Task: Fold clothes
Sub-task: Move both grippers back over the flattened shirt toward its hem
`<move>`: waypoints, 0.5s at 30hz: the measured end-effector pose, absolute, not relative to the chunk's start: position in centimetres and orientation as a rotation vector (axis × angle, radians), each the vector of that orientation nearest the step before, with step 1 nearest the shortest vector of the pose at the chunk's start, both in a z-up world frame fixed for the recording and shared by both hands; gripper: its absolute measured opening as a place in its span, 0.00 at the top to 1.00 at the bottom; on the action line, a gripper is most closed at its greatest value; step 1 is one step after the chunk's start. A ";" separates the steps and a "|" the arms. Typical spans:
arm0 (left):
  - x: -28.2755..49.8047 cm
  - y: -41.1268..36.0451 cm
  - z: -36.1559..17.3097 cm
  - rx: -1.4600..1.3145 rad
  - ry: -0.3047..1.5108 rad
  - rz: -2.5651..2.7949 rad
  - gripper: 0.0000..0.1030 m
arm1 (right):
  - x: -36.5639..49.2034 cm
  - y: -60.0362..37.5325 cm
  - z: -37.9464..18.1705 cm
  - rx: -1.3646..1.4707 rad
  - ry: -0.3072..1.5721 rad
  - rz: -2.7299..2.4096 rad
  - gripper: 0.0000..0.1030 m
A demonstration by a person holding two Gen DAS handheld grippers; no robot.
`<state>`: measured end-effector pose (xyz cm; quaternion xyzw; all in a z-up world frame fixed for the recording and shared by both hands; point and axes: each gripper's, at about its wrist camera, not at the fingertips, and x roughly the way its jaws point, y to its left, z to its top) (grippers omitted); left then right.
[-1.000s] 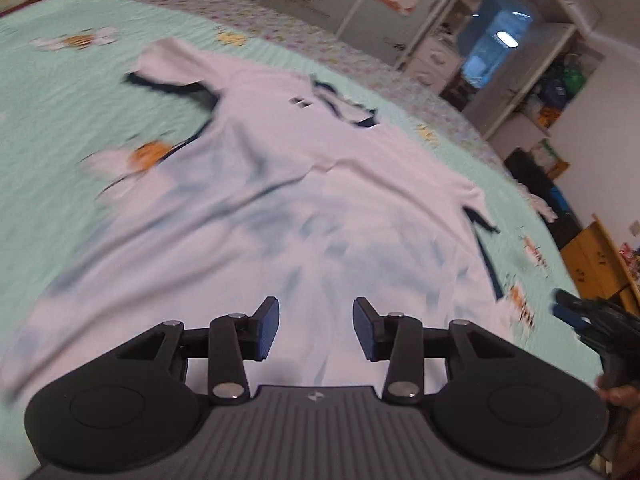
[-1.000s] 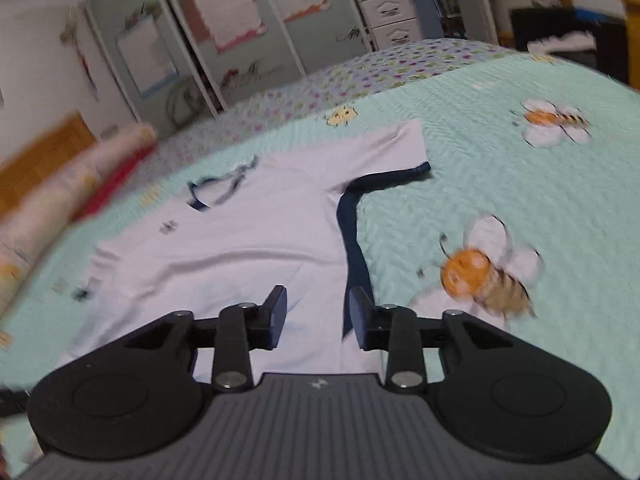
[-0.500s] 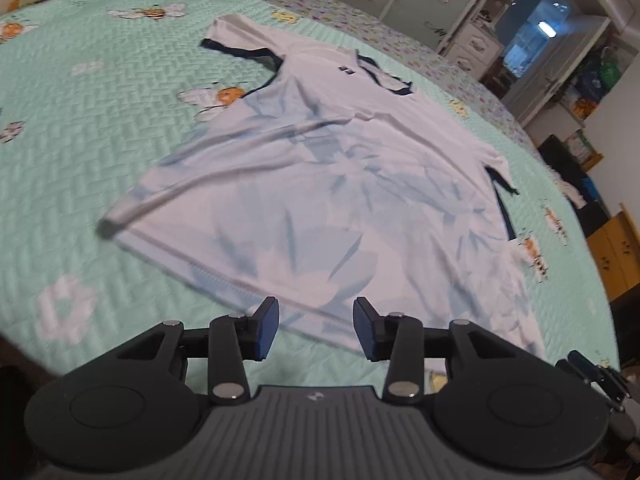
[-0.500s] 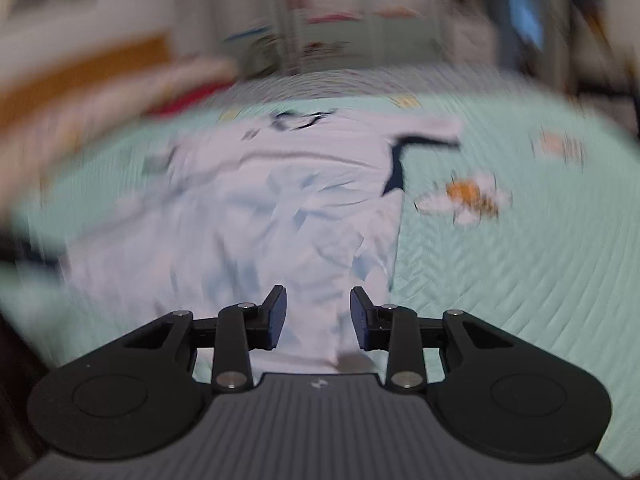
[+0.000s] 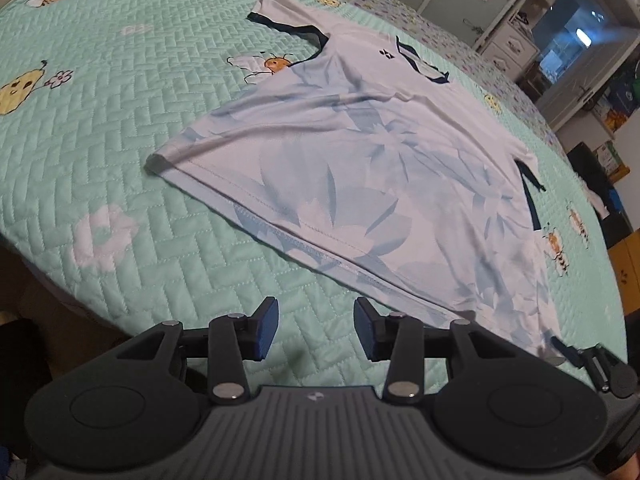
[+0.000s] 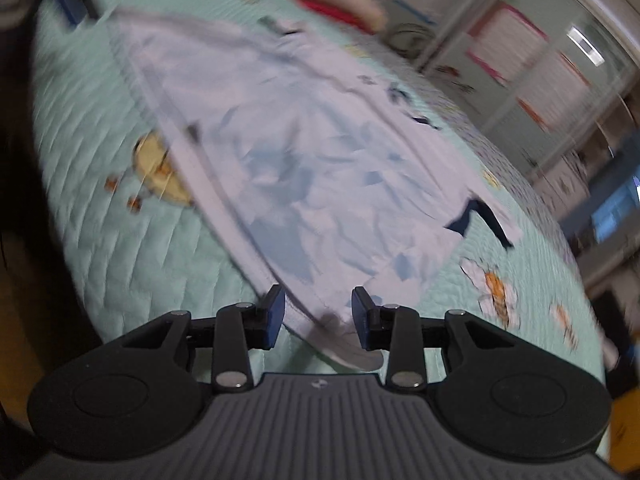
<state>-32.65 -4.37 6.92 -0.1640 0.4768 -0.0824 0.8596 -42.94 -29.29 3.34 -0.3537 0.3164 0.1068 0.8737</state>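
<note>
Ahead of my left gripper (image 5: pixel 316 334), jaws spread and empty above the bedspread (image 5: pixel 120 128), the white T-shirt (image 5: pixel 360 160) lies flat, hem toward the bed's near edge. Rightward, in a blurred view, my right gripper (image 6: pixel 318 316) gapes around the shirt's hem corner, not yet pinching it.

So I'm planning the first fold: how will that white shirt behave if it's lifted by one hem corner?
The shirt will probably drape limply, since it already lies rippled on the quilt. It looks thin and light. Its smooth sheen suggests it may slip, so the right gripper, open around the corner, likely needs a firm pinch.
</note>
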 end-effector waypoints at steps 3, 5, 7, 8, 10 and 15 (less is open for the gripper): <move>-32.1 -5.2 6.6 -0.321 1.004 -0.192 0.57 | -42.6 -28.7 3.0 -0.831 0.640 0.227 0.53; -31.7 -5.8 6.4 -0.305 1.007 -0.205 0.57 | -42.3 -28.5 2.7 -0.866 0.640 0.236 0.53; -31.4 -6.4 6.2 -0.289 1.009 -0.217 0.56 | -42.4 -28.3 2.6 -0.909 0.627 0.247 0.52; -31.2 -6.7 6.0 -0.281 1.010 -0.224 0.56 | -42.7 -28.2 2.4 -0.942 0.621 0.248 0.52; -30.8 -7.3 5.8 -0.265 1.012 -0.236 0.56 | -43.3 -28.0 2.2 -1.014 0.609 0.249 0.52; -30.7 -9.8 5.9 -0.171 0.979 -0.315 0.56 | -43.7 -28.4 1.7 -1.054 0.598 0.251 0.52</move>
